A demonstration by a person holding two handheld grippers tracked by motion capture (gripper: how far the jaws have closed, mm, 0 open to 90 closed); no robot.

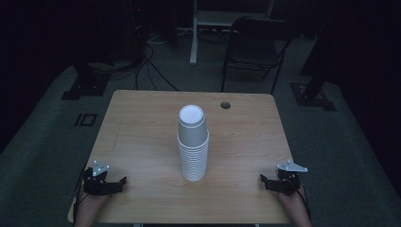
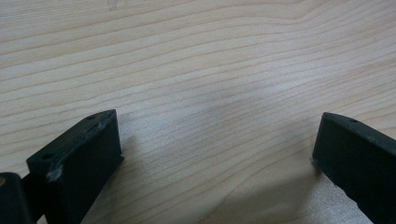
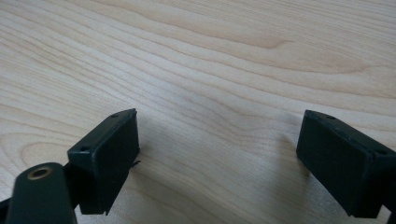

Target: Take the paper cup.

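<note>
Though nested, cups (image 1: 193, 142) visibly empty.

The table (image 1: 142, 142) is pale wood with wavy brown grain. At its middle, the stack of cups (image 1: 193, 146) is white. Toward the table's near corners, both grippers are black with grey plates.

Black folding chair (image 1: 255, 42) beyond wooden table (image 1: 142, 137), floor cables (image 1: 151, 61), white stand (image 1: 195, 33)
</note>
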